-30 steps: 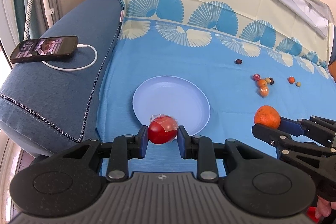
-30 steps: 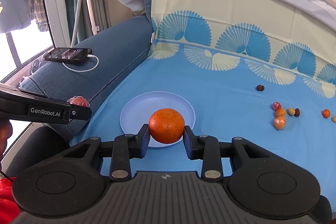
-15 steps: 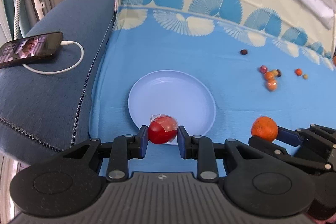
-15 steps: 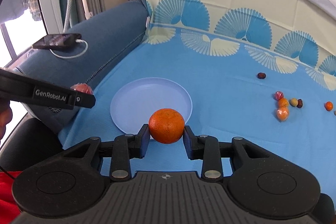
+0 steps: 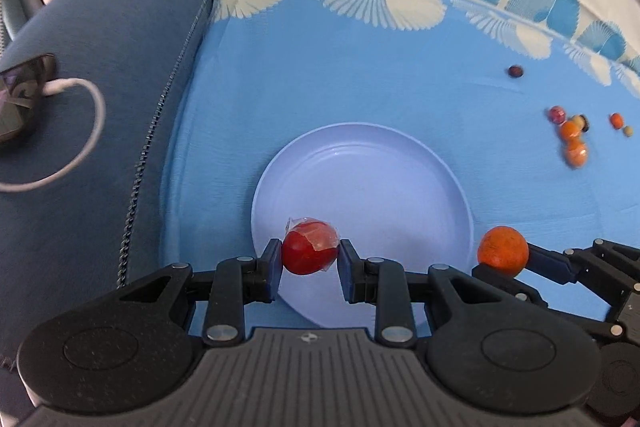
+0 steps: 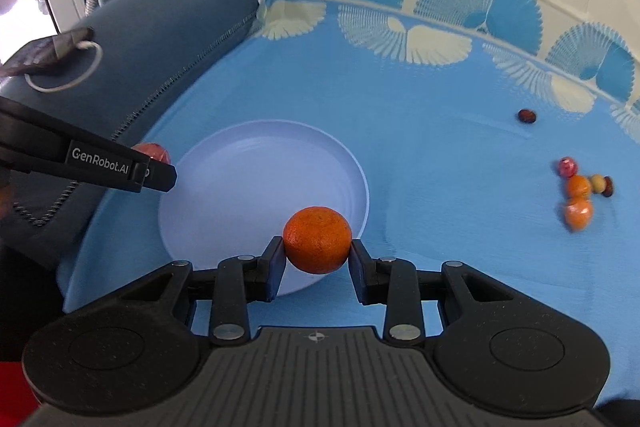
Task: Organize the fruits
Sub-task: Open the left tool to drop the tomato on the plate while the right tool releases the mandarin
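Fruits are carried in both grippers. In the left wrist view, a plastic-wrapped red fruit (image 5: 310, 246) is clamped in the narrowly parted left gripper (image 5: 310, 267) over the plate (image 5: 400, 155) near rim, presumably for release there. In the right wrist view, an orange (image 6: 317, 240) is pinched by the right gripper (image 6: 318, 269) above the plate's edge; small fruits (image 6: 578, 193) lie scattered on the blue cloth (image 6: 440, 107).
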`<state>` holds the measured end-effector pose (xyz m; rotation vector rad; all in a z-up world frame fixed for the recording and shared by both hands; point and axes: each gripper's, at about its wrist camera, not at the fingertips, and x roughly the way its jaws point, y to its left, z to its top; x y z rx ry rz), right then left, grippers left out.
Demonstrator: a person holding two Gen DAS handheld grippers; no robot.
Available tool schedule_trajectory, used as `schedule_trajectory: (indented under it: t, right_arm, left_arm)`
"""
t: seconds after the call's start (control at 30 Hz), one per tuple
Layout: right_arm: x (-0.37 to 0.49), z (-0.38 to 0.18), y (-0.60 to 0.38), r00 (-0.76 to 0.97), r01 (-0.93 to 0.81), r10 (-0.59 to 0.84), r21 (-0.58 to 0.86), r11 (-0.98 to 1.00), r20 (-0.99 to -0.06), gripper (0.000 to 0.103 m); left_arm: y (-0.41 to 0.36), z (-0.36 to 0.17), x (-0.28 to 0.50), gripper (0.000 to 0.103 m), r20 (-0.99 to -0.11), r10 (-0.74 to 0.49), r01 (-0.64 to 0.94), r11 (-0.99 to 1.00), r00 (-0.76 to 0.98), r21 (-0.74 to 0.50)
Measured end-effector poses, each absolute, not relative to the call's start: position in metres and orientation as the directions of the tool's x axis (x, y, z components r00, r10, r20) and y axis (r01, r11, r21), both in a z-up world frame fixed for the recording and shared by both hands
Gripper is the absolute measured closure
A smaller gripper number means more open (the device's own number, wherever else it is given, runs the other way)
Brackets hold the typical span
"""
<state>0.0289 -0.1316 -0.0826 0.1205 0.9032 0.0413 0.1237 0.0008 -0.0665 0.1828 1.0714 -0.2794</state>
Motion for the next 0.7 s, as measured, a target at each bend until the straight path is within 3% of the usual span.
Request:
schedule_trajectory:
  t: [0.4,0.43,0.47,0.5,0.53,0.63,0.7]
  right_arm:
    - [0.083,-0.124,-0.122,0.555,-0.026,0.112,0.118,0.993,-0.824,0.067]
    - [0.086,-0.124,-0.121,0.553,-0.042,0.118,0.115,0.993,-0.825,0.065]
    - [0.088,-0.122,-0.12,0.552,-0.054,0.122,0.111,0.992,-0.825,0.062]
    - [0.089,-0.12,-0.119,0.555,-0.063,0.12,0.102,0.993,-0.823,0.057]
    - [0.09,-0.117,-0.119,0.561,-0.066,0.108,0.086,0.994,-0.821,0.043]
    - [0.081,-0.101,-0.122,0.593,-0.068,0.083,0.053,0.996,-0.801,0.017]
    - [0.069,-0.091,-0.126,0.592,-0.052,0.072,0.051,0.997,-0.803,0.009]
  left_arm:
    - [-0.019,-0.104,0.16,0.069,-0.913,-0.07,0.329,0.942,0.401,0.073]
    - [-0.019,-0.104,0.162,0.056,-0.911,-0.069,0.329,0.941,0.406,0.076]
    - [-0.02,-0.102,0.161,0.027,-0.906,-0.07,0.329,0.941,0.416,0.078]
    - [-0.019,-0.097,0.158,0.013,-0.895,-0.075,0.326,0.942,0.439,0.081]
    - [-0.019,-0.092,0.156,0.0,-0.881,-0.078,0.322,0.943,0.467,0.087]
    - [-0.019,-0.075,0.14,0.0,-0.852,-0.071,0.337,0.933,0.519,0.128]
    - [-0.018,-0.072,0.13,0.0,-0.868,-0.031,0.339,0.927,0.496,0.161]
